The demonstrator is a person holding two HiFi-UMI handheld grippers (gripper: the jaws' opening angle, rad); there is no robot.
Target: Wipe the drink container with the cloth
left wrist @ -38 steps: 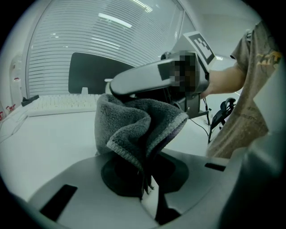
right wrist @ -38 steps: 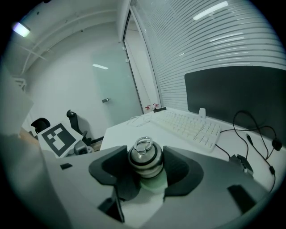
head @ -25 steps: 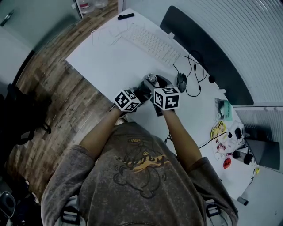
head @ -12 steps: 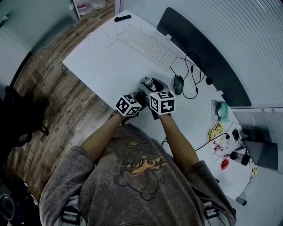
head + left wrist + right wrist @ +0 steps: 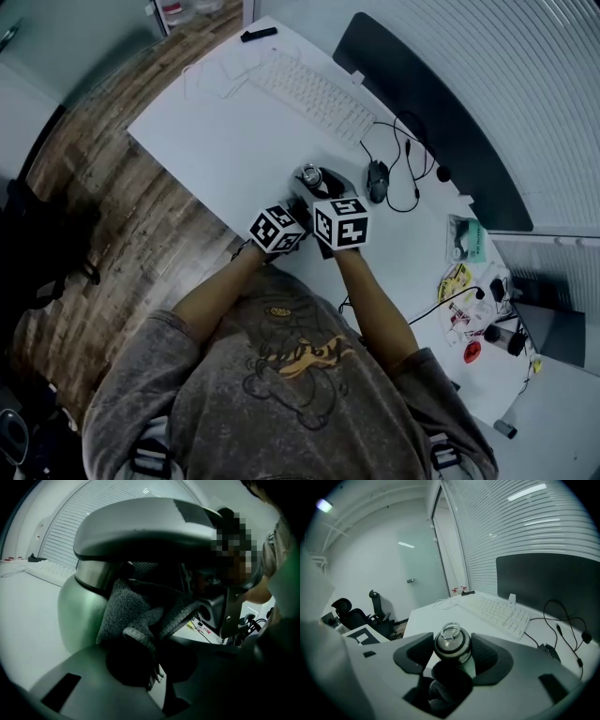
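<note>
The drink container stands upright on the white desk; it has a pale green body, a steel collar and a ring on its cap. My right gripper comes from the near side, and in the right gripper view its pads sit against both sides of the container's steel top, so the right gripper is shut on it. My left gripper is just to the left. The left gripper is shut on a grey fleecy cloth, which lies against the container's side.
A white keyboard lies farther back on the desk, with a dark monitor behind it. A mouse and black cables are close on the right. Small packets lie further right. The desk edge meets wood floor on the left.
Both grippers and the container have shifted slightly toward the person, and the two marker cubes stand closer together. Both grips look unchanged.
</note>
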